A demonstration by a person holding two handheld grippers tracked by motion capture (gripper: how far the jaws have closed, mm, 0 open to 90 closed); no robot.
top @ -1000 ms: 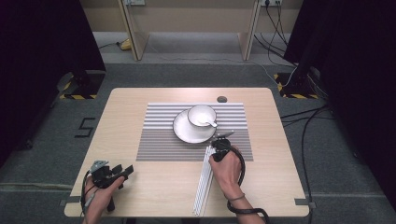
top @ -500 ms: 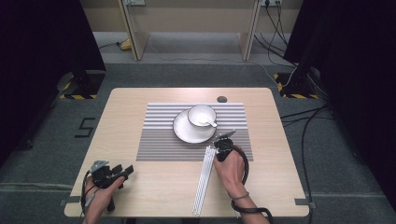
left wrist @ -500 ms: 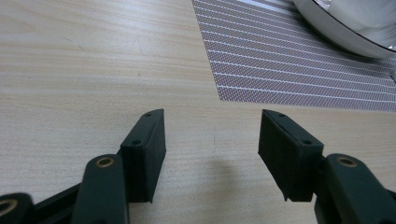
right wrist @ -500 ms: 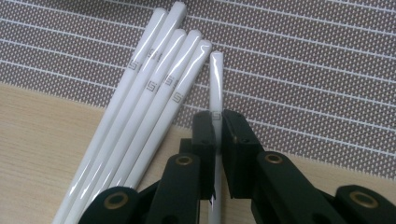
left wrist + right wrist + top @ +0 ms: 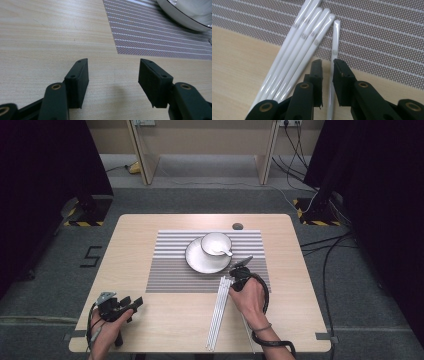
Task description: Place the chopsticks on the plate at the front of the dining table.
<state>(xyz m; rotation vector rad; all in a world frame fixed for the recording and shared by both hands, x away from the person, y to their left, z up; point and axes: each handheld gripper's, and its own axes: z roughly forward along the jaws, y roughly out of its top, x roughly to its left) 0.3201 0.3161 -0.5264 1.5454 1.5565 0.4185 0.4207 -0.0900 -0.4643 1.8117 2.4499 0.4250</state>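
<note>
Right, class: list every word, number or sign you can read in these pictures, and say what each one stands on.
"5": dark figure marked on the grey floor left of the table.
Small grey marks on the white chopsticks: too small and blurred to read.
Nothing else readable.

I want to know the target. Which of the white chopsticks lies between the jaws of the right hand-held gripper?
It is the single chopstick lying apart, to the right of the bundle of white chopsticks. The right hand-held gripper straddles it, its jaws having just opened slightly.
</note>
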